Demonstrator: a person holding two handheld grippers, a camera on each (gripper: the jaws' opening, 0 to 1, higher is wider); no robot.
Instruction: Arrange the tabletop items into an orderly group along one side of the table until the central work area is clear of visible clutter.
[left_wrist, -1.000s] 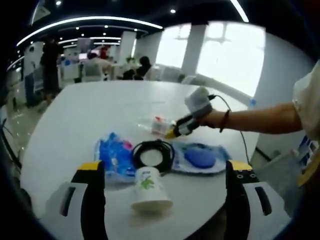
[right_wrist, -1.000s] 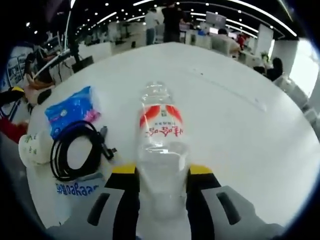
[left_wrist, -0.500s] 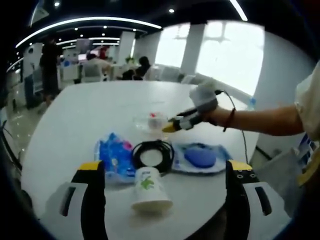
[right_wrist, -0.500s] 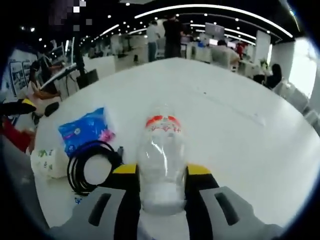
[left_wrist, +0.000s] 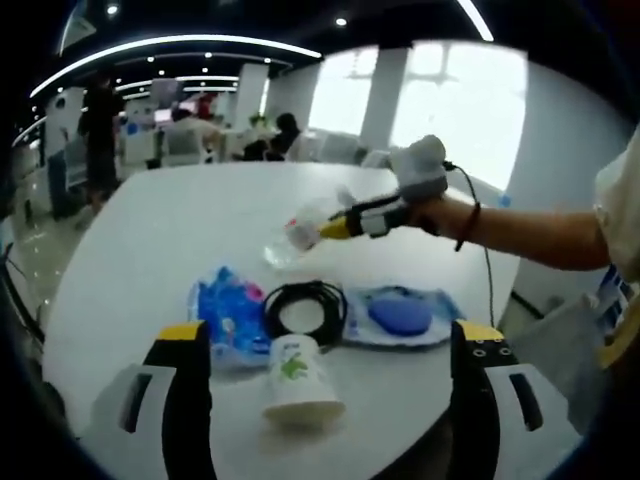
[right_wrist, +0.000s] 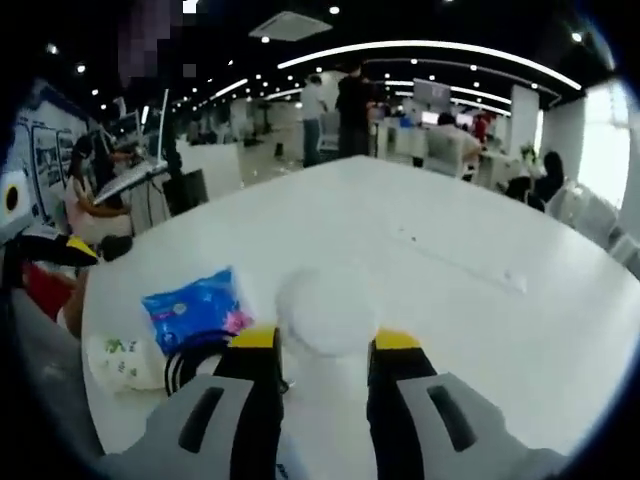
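A: Right tool (left_wrist: 335, 228) clamped on the clear plastic bottle with the red and white label (left_wrist: 300, 232), carried in the air above the round white tabletop (left_wrist: 150, 230). Held by the bottom end only, between the yellow-tipped jaws, seen end-on in the right gripper view (right_wrist: 322, 305).

B: Risky grip. Smooth, thin plastic, long body sticking far out; could slip or swing out with a fast turn.

A: And below? Black coiled cable (left_wrist: 306, 310), blue plastic packet (left_wrist: 232, 318), blue oval object on a clear bag (left_wrist: 400, 315), white paper cup with a green print (left_wrist: 298, 378), lying on its side. All close together near the front edge.

B: So a dropped bottle could hit the cup and roll it off the edge. Also could roll away itself, being round.

A: Left tool (left_wrist: 327, 400)?

B: Spread wide, holding nothing, low before the cup. Better set the bottle down slowly, beside the group, lying against something or upright.
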